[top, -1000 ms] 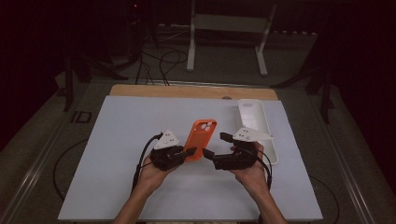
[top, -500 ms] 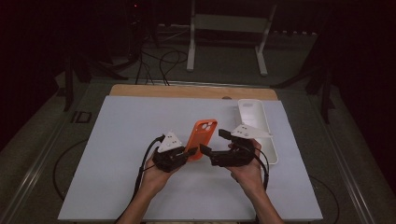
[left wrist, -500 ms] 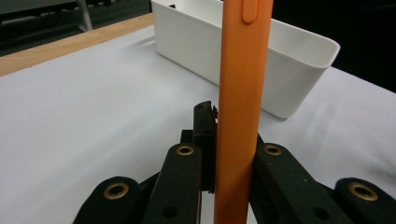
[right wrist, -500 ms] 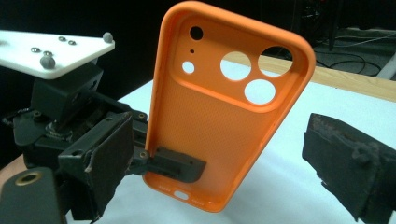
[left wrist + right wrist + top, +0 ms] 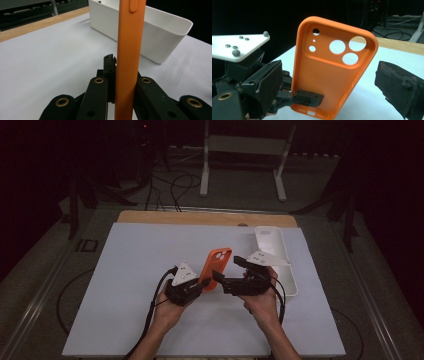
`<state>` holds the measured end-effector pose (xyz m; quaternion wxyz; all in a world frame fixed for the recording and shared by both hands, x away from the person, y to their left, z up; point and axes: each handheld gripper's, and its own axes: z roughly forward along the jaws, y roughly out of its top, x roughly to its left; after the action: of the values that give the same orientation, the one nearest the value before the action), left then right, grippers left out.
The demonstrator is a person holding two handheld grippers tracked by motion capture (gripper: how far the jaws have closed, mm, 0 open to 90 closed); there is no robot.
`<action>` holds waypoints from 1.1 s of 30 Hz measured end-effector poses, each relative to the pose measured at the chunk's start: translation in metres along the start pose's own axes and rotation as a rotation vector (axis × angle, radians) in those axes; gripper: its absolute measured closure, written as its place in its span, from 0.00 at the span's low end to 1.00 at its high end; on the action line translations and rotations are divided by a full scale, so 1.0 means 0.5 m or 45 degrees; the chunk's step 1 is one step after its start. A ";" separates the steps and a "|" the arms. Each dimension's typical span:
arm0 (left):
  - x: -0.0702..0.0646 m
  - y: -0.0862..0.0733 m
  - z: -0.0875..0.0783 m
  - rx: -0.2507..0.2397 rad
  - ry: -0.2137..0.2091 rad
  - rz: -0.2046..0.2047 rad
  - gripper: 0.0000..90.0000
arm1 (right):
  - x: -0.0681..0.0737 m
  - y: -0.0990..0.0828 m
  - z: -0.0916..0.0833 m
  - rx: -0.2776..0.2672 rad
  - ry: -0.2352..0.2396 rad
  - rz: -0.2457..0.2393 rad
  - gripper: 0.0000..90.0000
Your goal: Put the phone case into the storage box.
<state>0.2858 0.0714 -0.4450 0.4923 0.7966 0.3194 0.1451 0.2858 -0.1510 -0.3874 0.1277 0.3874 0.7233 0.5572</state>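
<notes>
An orange phone case (image 5: 216,268) stands nearly upright above the middle of the white worktop (image 5: 125,270), its lower end pinched in the left gripper (image 5: 199,285), whose fingers (image 5: 100,95) are clenched on its thin edge. In the left gripper view the case rises as a narrow orange strip between the two black fingers, a side button moulded near its top. The right gripper (image 5: 225,279) sits just beside the case on the other side; in the right gripper view its fingers (image 5: 398,87) stand released, wide apart, with the inner face of the case and its round camera cut-outs between them and untouched.

A long white tray (image 5: 287,280) lies near the right edge of the worktop, close behind the right hand (image 5: 262,300), and its wall stands right behind the case in the left gripper view. A wooden strip (image 5: 200,217) borders the far edge of the worktop. Beyond it are cables on the floor (image 5: 175,185) and the legs of a pale metal stand (image 5: 240,165). A cable (image 5: 152,305) trails from the left gripper along the forearm. No writing or brand mark can be read on the case, tray or grippers.
</notes>
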 end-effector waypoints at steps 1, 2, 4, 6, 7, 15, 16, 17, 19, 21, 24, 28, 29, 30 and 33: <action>-0.001 0.000 0.000 -0.001 0.001 -0.002 0.95 | -0.001 0.000 0.001 -0.001 -0.004 0.011 0.09; -0.002 0.000 0.001 -0.001 0.003 -0.002 0.95 | -0.001 0.000 0.002 -0.003 -0.005 0.017 0.09; -0.003 -0.001 0.002 -0.003 0.006 -0.003 0.95 | -0.002 0.001 0.004 -0.008 -0.010 0.035 0.09; -0.004 -0.001 0.002 -0.005 0.011 -0.002 0.95 | -0.002 0.002 0.006 -0.013 -0.023 0.052 0.09; -0.005 -0.002 0.003 -0.005 0.011 -0.001 0.95 | -0.002 0.002 0.007 -0.014 -0.027 0.057 0.09; -0.009 -0.004 0.006 0.001 0.013 0.011 0.95 | 0.001 0.008 0.011 -0.037 -0.033 0.095 0.09; -0.008 -0.004 0.006 -0.001 0.011 0.010 0.95 | 0.001 0.008 0.011 -0.037 -0.034 0.099 0.09; -0.009 -0.004 0.006 -0.003 0.013 0.011 0.95 | 0.001 0.008 0.012 -0.038 -0.035 0.103 0.09; -0.009 -0.004 0.006 -0.006 0.009 0.015 0.95 | 0.000 0.008 0.013 -0.037 -0.035 0.110 0.09; -0.010 -0.005 0.007 -0.006 0.010 0.020 0.95 | -0.001 0.008 0.014 -0.038 -0.038 0.118 0.09; -0.012 -0.006 0.008 -0.005 0.009 0.027 0.95 | -0.003 0.008 0.015 -0.040 -0.043 0.128 0.09; -0.016 -0.006 0.009 -0.013 0.004 0.045 0.95 | -0.005 0.008 0.016 -0.043 -0.042 0.149 0.09; -0.017 -0.006 0.010 -0.014 0.007 0.050 0.95 | -0.006 0.008 0.017 -0.044 -0.044 0.153 0.09; -0.018 -0.006 0.010 -0.014 0.007 0.052 0.95 | -0.006 0.008 0.017 -0.045 -0.047 0.157 0.09; -0.020 -0.006 0.011 -0.017 0.013 0.056 0.95 | -0.008 0.008 0.017 -0.047 -0.043 0.178 0.09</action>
<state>0.2805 0.0620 -0.4494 0.4926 0.7994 0.3034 0.1621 0.2952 -0.1477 -0.3879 0.1078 0.4438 0.6817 0.5715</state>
